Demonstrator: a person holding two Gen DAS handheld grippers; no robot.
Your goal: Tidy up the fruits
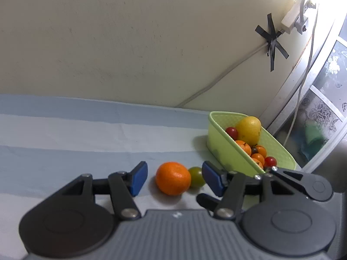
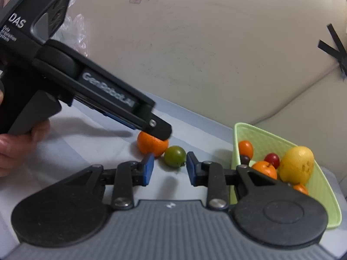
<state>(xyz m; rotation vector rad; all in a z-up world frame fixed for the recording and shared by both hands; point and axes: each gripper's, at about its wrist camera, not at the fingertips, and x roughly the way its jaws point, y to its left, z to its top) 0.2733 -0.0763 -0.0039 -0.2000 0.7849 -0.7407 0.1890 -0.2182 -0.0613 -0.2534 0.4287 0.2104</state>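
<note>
An orange mandarin (image 1: 172, 178) lies on the blue striped cloth between the blue pads of my left gripper (image 1: 174, 178), which stands open and clear of it. A green tomato (image 1: 196, 176) touches the mandarin's right side. In the right wrist view the same green tomato (image 2: 174, 156) sits just past the tips of my right gripper (image 2: 170, 170), which is open with nothing pressed. The mandarin (image 2: 151, 146) lies behind it, under the left gripper's black finger (image 2: 157, 127). A light green basket (image 1: 225, 151) (image 2: 325, 197) at the right holds a yellow fruit (image 1: 248, 130), small oranges and red tomatoes.
A cream wall runs close behind the cloth (image 1: 65, 134), with a white cable (image 1: 216, 82) fixed by black tape (image 1: 272, 41). A window frame (image 1: 321, 99) stands right of the basket. A person's hand (image 2: 15, 147) holds the left gripper's handle. Clear plastic (image 2: 74, 30) lies at back left.
</note>
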